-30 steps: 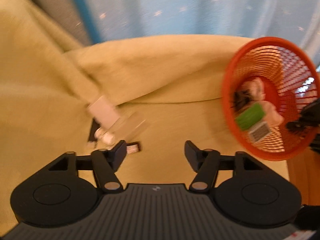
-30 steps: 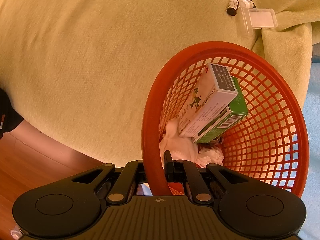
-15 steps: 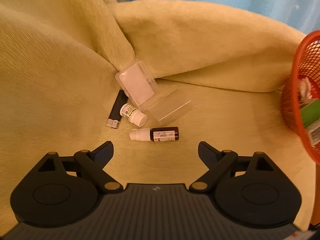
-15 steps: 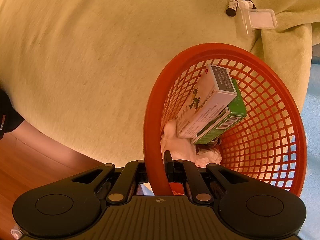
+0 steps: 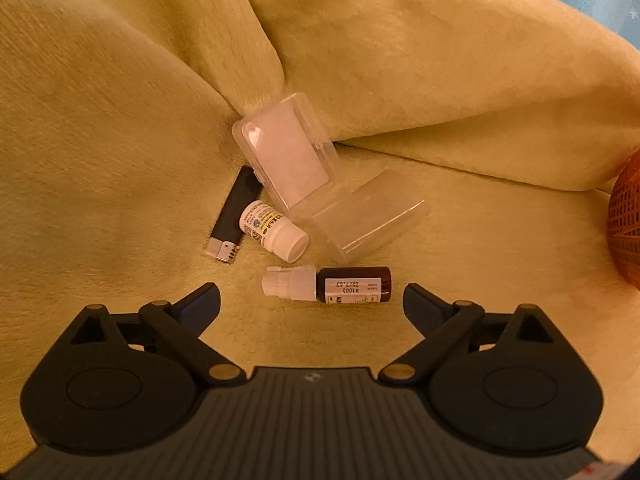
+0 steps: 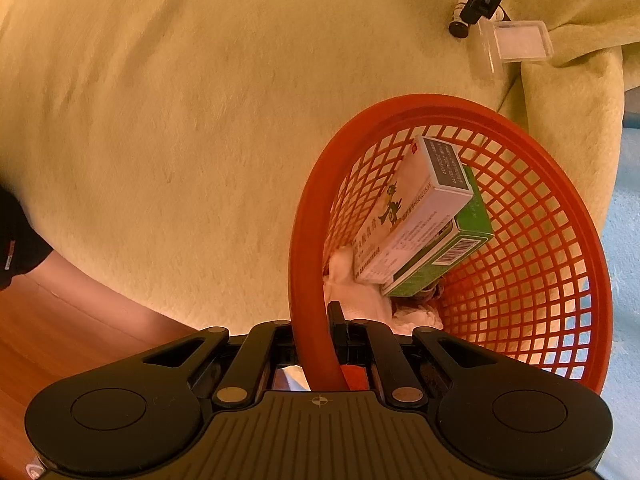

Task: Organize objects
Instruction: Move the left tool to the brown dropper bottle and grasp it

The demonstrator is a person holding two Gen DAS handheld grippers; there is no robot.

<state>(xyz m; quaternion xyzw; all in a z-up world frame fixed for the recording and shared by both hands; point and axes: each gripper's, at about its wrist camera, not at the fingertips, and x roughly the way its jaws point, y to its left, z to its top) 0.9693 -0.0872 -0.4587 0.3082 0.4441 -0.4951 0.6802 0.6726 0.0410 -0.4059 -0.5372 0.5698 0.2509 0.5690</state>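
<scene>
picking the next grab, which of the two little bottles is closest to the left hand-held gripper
The dark brown bottle with the white cap, lying sideways just ahead of the open left hand-held gripper. The white bottle lies farther off, beside the lighter.

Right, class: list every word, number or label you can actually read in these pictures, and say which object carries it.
"M1003" and "2027.07": on the brown dropper bottle's label, printed upside down in the left wrist view.
White bottle: label print too small to read.
Pink-and-white medicine box: characters too blurred to read.
Green box: barcode only, digits unreadable.
Lighter, clear case: no text seen.
</scene>
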